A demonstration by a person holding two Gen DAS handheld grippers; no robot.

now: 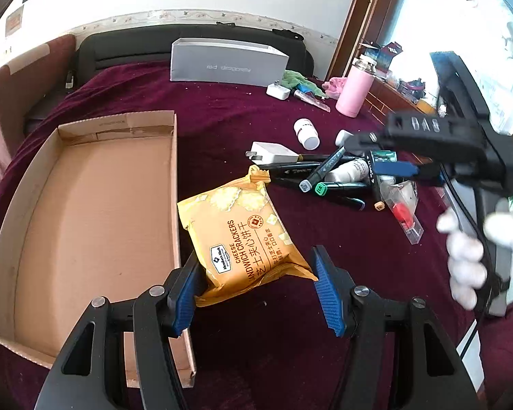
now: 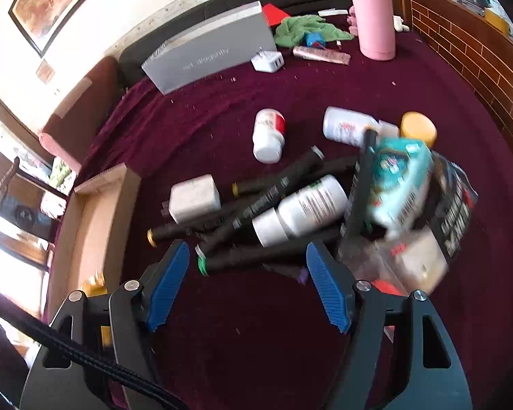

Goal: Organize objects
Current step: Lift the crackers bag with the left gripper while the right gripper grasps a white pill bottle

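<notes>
The shallow open brown cardboard tray (image 1: 95,184) is lying on the dark maroon velvet cloth (image 1: 222,109), and everything else is best placed from it. Just beside its right wall, the yellow foil packet of cheese sandwich crackers (image 1: 246,235) is sitting tilted, its near end between the blue pads of the left gripper (image 1: 260,288). The left pad is pressing against the packet's edge; the right pad is standing a little clear of the wrinkled corner, so the jaws are about half open and whether they are truly gripping cannot be told.

Further right of the tray, a heap of black marker pens with coloured end caps (image 2: 256,218) is lying crossed over itself, with a white plastic bottle (image 2: 301,210) on top and a white plug adapter (image 2: 195,198) at the tray side. Beyond the heap, a white pill bottle with a red label (image 2: 268,135) is lying on its side, near a second white bottle (image 2: 349,130) and a yellow round lid (image 2: 419,128). A teal carton (image 2: 396,184), blurred, and a black printed packet (image 2: 455,212) are crowding the heap's right side.

Far behind the tray, a grey rectangular box (image 1: 227,63) is standing beside a green cloth (image 2: 304,29) and a pink cylindrical flask (image 1: 354,90).

The right gripper (image 2: 248,283), carried by a white-gloved hand (image 1: 475,256), is pointing steeply down over the near edge of the marker heap, its jaws fairly wide and holding nothing.
</notes>
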